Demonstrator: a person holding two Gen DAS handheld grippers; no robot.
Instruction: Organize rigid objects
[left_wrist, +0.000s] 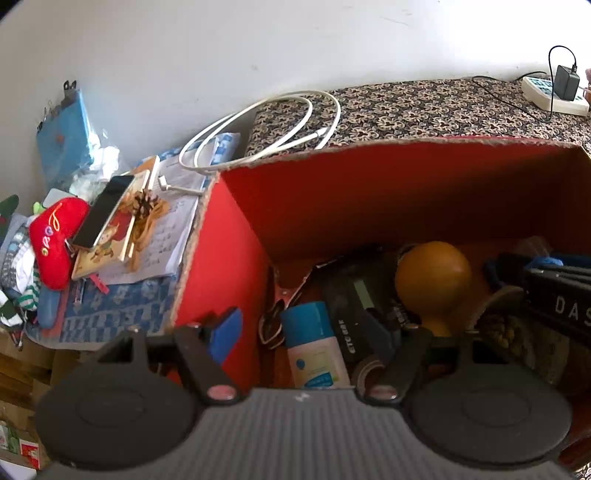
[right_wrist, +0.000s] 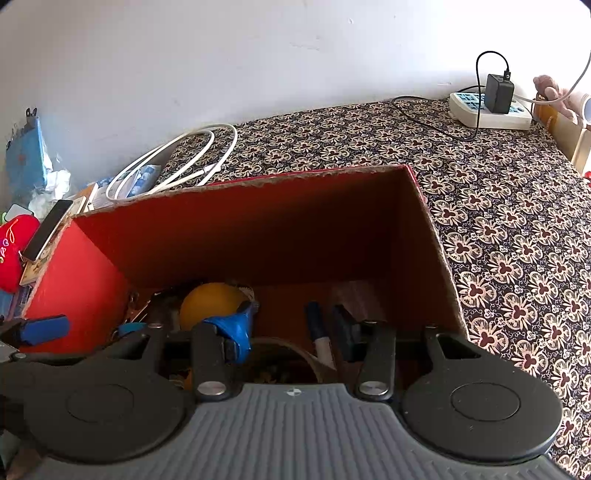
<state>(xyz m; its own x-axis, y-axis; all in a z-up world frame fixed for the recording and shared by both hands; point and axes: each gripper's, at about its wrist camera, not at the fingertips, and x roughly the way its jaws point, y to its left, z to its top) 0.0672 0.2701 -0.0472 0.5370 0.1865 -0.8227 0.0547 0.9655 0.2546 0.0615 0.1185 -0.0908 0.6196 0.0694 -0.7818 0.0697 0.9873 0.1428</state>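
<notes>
Left wrist view: left gripper (left_wrist: 314, 328) wide open over the red box (left_wrist: 369, 192), holding nothing; inside the box, an orange ball (left_wrist: 432, 277), a blue-capped bottle (left_wrist: 314, 343). Right wrist view: right gripper (right_wrist: 291, 325) open too, empty, above the same box; outside it, far back, a power strip (right_wrist: 491, 110).
</notes>
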